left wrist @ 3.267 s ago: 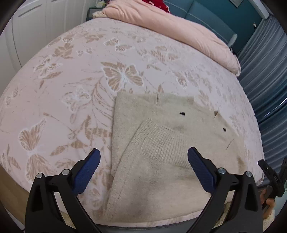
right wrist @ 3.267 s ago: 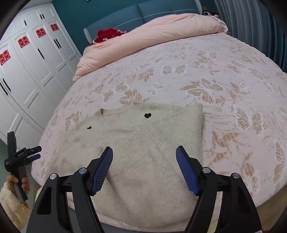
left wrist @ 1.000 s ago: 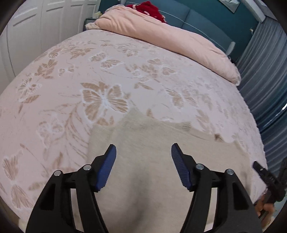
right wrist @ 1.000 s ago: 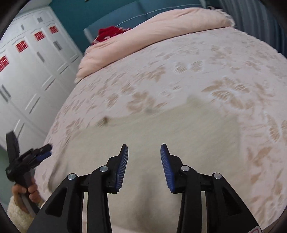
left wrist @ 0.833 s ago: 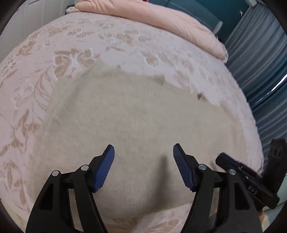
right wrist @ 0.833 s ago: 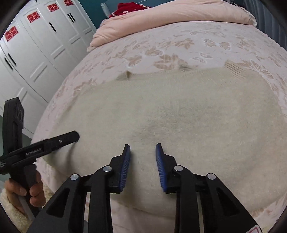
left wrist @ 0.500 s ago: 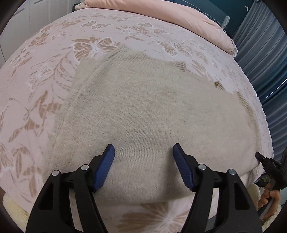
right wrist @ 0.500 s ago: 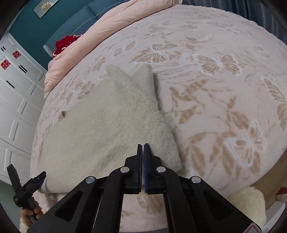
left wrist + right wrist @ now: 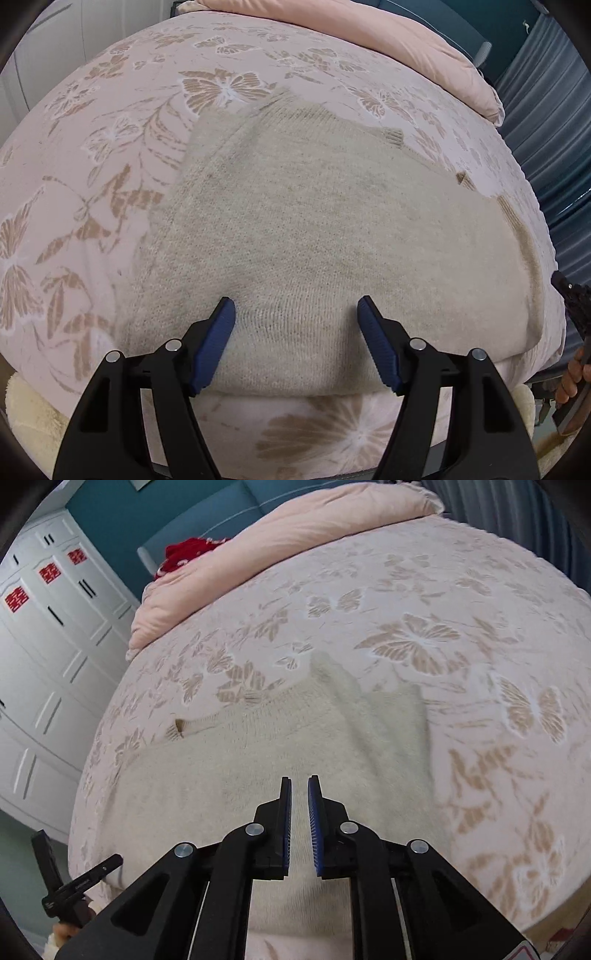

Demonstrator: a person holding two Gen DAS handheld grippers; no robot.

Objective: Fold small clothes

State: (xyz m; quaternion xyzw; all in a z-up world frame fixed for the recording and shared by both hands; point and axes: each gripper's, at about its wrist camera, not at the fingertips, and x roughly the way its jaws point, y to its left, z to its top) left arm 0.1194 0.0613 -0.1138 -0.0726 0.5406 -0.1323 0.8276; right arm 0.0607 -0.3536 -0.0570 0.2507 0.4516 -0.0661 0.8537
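A bed point(image 9: 110, 155) dressed in a pink coverlet with tan butterflies is filling most of both views, and a plain pink duvet point(image 9: 280, 554) is lying bunched along its far end with something red point(image 9: 184, 555) showing behind it. White wardrobe doors point(image 9: 55, 635) are standing beside the bed in the right wrist view, and blue-grey curtains point(image 9: 550, 122) are hanging on the other side in the left wrist view. A beige knitted sweater point(image 9: 332, 229) is lying folded on the coverlet near the bed's front edge, its ribbed edging point(image 9: 236, 716) facing the far end and one corner point(image 9: 406, 701) sitting slightly raised. The left tongs point(image 9: 295, 314) are hovering over the sweater's near edge with their blue pads point(image 9: 214, 343) standing well apart and nothing between them; whether the tips are touching the knit cannot be told. The right tongs point(image 9: 299, 794) are pointing down at the sweater with their jaws nearly together, a narrow slit showing between them; they have just been opening a little, and no fabric is caught between them. At the edge of each view the other tongs are showing, gripped by a person's hand point(image 9: 570, 376).
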